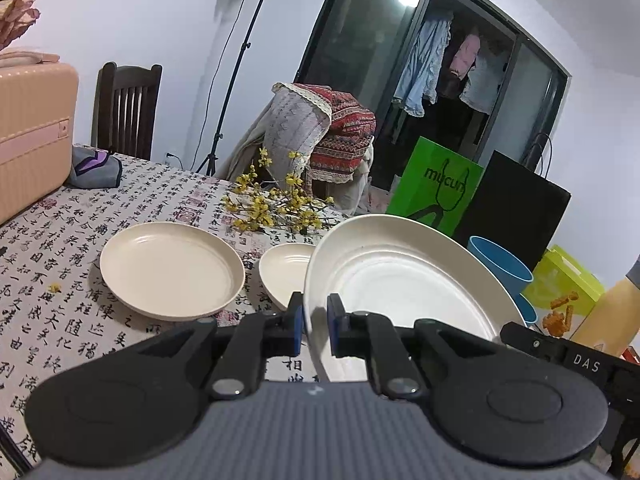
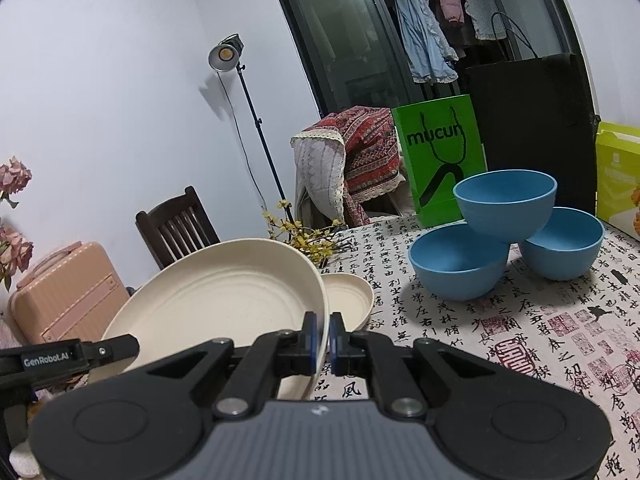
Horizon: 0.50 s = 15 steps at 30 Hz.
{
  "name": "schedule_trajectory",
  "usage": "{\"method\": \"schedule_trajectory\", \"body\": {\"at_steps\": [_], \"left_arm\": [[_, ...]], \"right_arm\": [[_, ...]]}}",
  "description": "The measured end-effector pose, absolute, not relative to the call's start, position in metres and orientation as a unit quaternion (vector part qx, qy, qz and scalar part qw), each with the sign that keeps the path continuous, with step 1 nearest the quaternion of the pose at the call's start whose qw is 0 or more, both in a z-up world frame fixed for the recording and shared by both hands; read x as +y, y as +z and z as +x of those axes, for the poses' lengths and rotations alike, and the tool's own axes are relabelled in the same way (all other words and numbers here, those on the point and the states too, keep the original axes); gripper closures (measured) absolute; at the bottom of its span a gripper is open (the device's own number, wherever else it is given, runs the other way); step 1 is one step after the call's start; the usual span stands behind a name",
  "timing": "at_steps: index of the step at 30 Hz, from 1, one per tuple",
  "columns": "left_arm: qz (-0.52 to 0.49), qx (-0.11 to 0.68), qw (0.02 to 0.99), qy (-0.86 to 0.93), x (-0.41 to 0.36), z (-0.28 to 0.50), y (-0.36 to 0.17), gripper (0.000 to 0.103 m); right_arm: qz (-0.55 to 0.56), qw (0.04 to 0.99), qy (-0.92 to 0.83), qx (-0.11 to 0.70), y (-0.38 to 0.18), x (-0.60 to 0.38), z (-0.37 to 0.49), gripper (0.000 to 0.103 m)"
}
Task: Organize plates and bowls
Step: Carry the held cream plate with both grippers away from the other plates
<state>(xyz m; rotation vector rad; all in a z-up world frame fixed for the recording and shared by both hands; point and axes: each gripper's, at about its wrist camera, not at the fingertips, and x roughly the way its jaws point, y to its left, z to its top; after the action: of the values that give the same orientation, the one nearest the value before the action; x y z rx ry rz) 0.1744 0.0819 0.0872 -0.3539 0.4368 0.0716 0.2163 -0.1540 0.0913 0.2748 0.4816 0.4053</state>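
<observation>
- Above the table, both claws grip one big plate: left gripper clenched on its left rim, right gripper clenched on its right rim; plate lifted and tilted.
- Flat plate lies left; small plate sits behind the held one.
- Three bowls, one perched on two, stand right.
- Step looks like carrying the plate to stack; next needs levelling it over the flat plate, then releasing.
</observation>
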Motion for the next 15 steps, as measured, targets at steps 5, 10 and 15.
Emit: {"method": "schedule_trajectory", "body": {"at_steps": [5,10,15], "left_arm": [[-0.172,0.215,0.961,0.024,0.077,0.168,0.083,0.091],[-0.168,0.208,0.963,0.017,0.073,0.16,0.081,0.091],[-0.166,0.215,0.962,0.007,0.07,0.157,0.073,0.091]], "right_arm": [[0.141,0.942,0.197,0.234,0.089,-0.16,0.208,0.097],[0.145,0.942,0.197,0.229,0.085,-0.167,0.199,0.097],[0.145,0.943,0.197,0.227,0.081,-0.173,0.191,0.097]]}}
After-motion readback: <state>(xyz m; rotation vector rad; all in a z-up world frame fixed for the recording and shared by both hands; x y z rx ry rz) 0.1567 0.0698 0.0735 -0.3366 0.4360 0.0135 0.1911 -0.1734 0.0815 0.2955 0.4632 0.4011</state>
